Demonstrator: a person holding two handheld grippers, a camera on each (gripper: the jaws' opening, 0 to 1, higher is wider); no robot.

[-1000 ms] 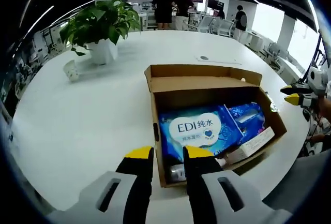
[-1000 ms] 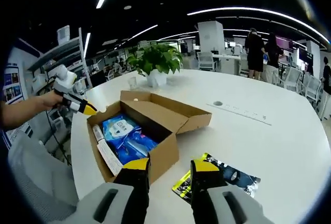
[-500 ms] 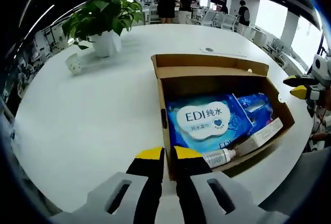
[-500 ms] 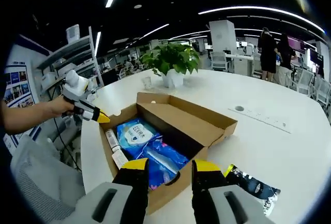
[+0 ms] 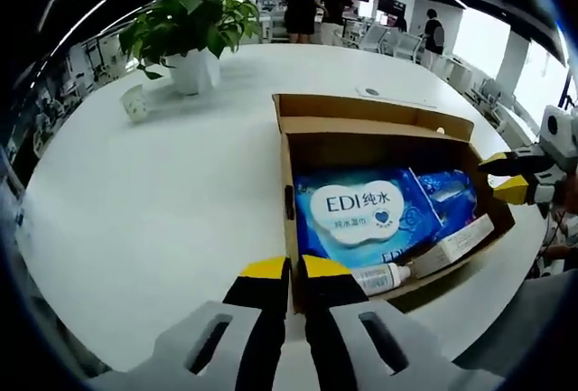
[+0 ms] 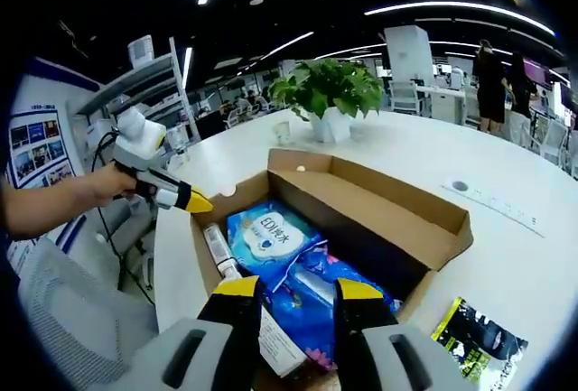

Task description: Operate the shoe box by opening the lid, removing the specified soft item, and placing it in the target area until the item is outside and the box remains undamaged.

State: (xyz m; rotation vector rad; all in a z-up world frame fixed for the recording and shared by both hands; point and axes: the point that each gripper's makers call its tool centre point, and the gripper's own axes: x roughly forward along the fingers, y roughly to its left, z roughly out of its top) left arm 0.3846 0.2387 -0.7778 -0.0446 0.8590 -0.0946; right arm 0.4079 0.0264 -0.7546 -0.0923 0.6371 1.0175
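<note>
White, smooth table carries one open cardboard shoe box, lid folded back. Inside lie two glossy blue soft packs: wipes pack ahead of left gripper, whose jaws pinch the box wall, and second pack beneath right gripper, narrowly parted

Both views face the open shoe box closely — apparently from opposite sides.
</note>
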